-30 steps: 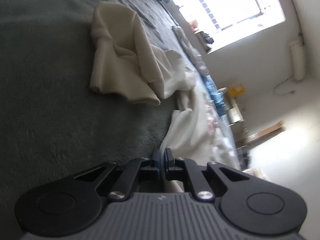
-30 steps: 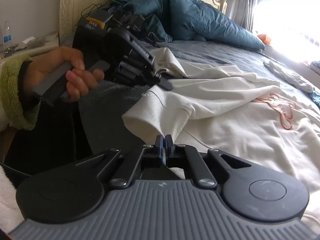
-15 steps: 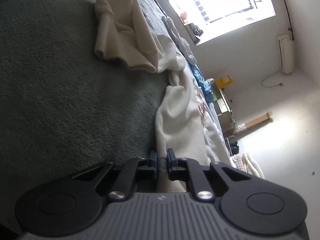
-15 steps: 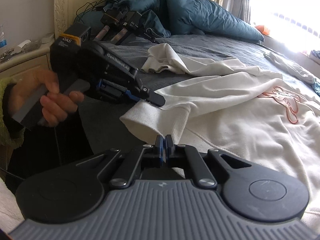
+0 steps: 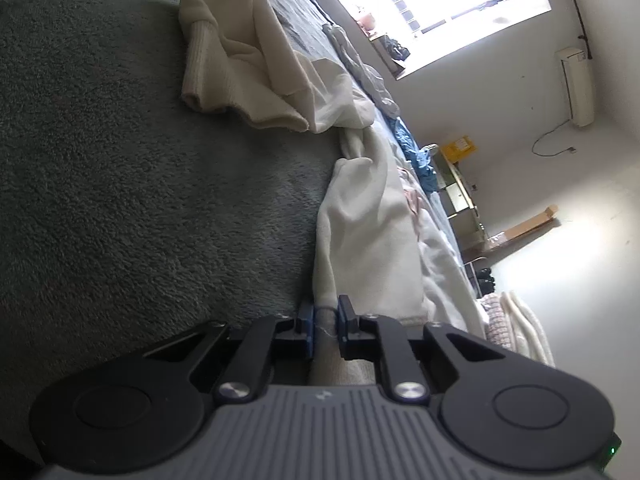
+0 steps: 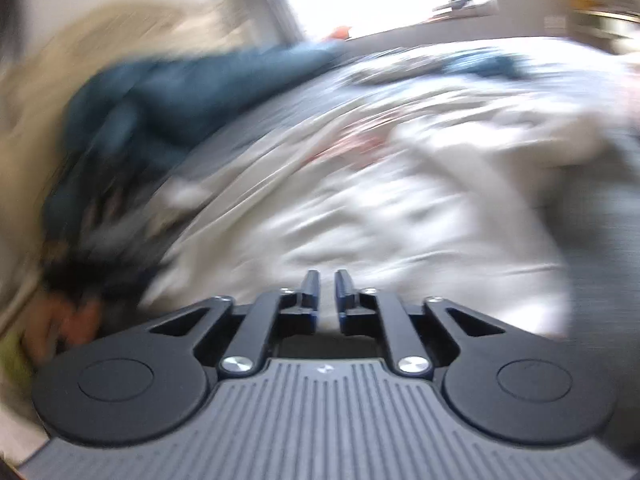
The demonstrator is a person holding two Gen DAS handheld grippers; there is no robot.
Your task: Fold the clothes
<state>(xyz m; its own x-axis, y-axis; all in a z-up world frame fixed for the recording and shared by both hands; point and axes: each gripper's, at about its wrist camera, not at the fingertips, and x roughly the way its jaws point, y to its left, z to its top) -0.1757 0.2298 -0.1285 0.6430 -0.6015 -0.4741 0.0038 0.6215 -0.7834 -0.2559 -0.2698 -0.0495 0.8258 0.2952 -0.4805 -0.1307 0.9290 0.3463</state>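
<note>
The left tongs (image 5: 325,322) have a grey-white strip of fabric, the cuff end of the cream sweatshirt (image 5: 360,224), between their blue pads (image 5: 306,322). The jaws are easing apart, though the pads look to be pressing on the cloth yet. Pinning the cuff here probably anchors the sleeve so it can be drawn straight for a fold.

From the left tongs the sleeve runs straight ahead and away along the grey bed cover (image 5: 140,200), its long axis in line with the fingers. The body of the garment spreads to the right of it. Farther ahead and to the left lies a bunched cream part with a ribbed cuff (image 5: 240,64), likely the other sleeve or the hood; which one I cannot tell.

The right tongs (image 6: 327,294) are opening with a clear gap and nothing between the jaws. They hover above the blurred sweatshirt body (image 6: 380,208), probably free to take a new hold. Beyond it to the left lies a teal duvet (image 6: 180,96), and the person's hand (image 6: 68,320) shows at the lower left.
</note>
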